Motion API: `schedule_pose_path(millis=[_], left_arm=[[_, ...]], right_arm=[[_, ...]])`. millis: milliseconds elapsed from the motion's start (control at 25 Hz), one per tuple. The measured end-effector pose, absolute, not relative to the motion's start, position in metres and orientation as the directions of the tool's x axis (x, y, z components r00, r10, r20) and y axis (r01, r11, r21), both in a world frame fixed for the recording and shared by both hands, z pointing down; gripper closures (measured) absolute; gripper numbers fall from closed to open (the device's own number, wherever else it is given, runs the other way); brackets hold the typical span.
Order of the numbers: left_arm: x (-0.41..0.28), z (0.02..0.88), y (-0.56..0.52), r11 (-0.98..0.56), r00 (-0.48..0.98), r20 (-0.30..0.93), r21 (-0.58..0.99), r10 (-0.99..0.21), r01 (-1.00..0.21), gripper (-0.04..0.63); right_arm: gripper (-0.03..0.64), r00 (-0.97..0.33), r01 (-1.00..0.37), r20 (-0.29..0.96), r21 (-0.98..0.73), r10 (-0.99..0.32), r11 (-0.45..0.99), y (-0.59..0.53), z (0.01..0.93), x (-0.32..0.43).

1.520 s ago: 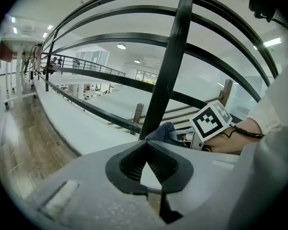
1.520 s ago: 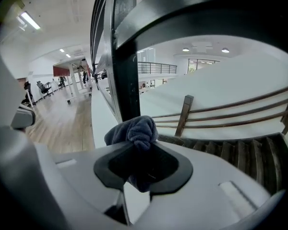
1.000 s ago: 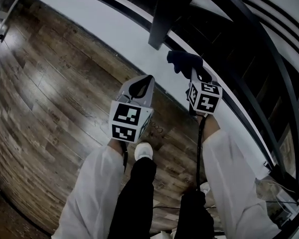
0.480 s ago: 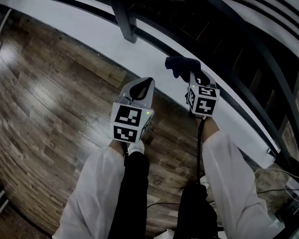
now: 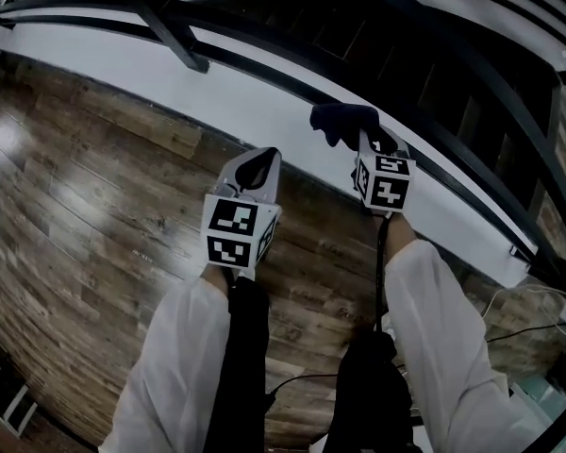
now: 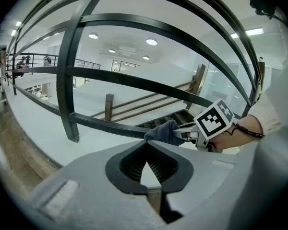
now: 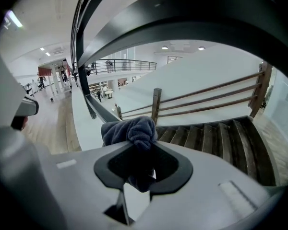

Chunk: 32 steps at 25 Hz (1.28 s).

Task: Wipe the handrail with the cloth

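- two handheld grippers face a dark, curved railing above a wooden floor (image 5: 94, 206), both held by a person in white sleeves.
- the right gripper (image 5: 370, 146) is clamped on a bunched dark cloth (image 7: 132, 131), which bulges out past its tips.
- the left gripper (image 6: 146, 143) has its tips pressed together with nothing between them, and hangs beside the right one, farther from the bars.
- the handrail (image 7: 192, 18) sweeps as a broad dark band over the cloth in the right gripper view, its long axis curving away to the left.
- the cloth sits below that band, close by a lower bar (image 6: 110, 124); whether it touches the bar cannot be told.
- the wipe does not look to be on the top rail yet. the right gripper, the nearer one, would need to lift the cloth up onto the band, then run along its curve, not across it.
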<state>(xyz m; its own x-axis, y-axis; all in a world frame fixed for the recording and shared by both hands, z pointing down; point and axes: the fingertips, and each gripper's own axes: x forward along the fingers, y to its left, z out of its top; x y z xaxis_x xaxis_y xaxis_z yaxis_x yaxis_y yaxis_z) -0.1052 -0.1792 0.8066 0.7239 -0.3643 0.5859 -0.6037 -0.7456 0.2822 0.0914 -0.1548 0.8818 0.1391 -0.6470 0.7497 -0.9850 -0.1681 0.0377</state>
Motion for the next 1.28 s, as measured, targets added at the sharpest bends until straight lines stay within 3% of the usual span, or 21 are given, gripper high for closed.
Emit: schedule_pose_path(millis=[560,920,1280], left_arm=[[0.004,0.808,-0.067,-0.860,0.782,0.590,0.277,-0.200,-0.429,0.595],[0.037,0.802,-0.029,-0.869,0.783,0.593,0.272,-0.187,-0.414,0.595],[0.108,0.799,0.016,-0.894,0.800,0.583,0.269,-0.144,-0.357,0.595]], right_arm=[[0.532,0.243,-0.958,0.729,0.078,-0.640,-0.274,-0.037,0.873,0.195],[0.532,0.249,-0.962,0.723,0.109,-0.645,-0.249,0.002,0.867,0.233],[0.532,0.276,-0.944,0.718,0.080,-0.639,-0.319,0.066,0.871,0.292]])
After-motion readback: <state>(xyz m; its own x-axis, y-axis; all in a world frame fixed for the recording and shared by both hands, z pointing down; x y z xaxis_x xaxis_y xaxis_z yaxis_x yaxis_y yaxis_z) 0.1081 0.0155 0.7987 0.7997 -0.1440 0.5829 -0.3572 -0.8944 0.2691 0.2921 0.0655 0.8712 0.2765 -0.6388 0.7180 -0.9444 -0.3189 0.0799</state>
